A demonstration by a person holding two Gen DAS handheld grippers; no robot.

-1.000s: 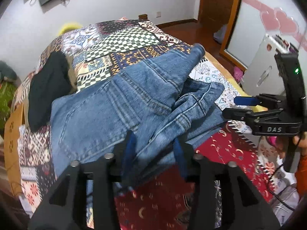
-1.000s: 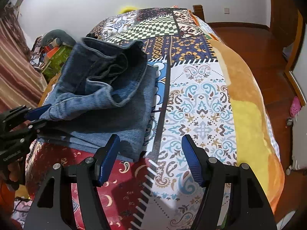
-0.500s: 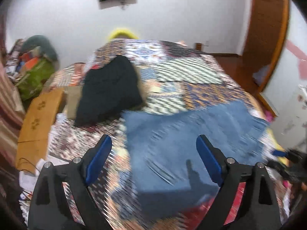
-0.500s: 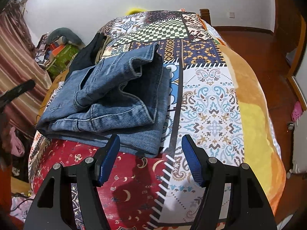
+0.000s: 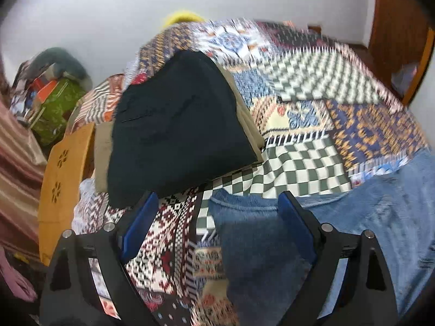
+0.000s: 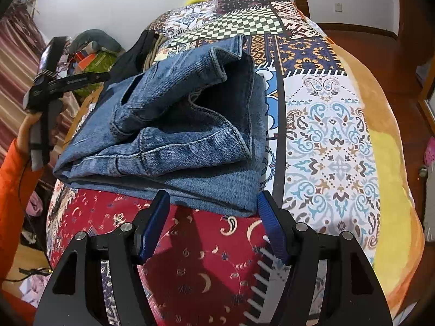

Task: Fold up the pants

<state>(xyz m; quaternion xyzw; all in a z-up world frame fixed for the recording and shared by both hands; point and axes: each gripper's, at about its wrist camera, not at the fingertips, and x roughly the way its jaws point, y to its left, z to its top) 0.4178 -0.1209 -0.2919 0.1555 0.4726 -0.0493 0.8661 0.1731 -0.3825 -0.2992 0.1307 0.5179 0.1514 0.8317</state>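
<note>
A: Where are your jeans [image 6: 174, 125]?
B: Folded on the quilt [image 6: 331, 141] just ahead of your right gripper [image 6: 213, 225], long axis crosswise. Both it and your left gripper [image 5: 217, 225] gape empty.

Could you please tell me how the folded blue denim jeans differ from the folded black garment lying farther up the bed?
The blue denim jeans are faded blue with visible seams; the black garment is plain and dark. The jeans lie directly on the patchwork bedspread, while the black garment rests on a folded beige piece. Both are folded and untouched by any fingers.
</note>
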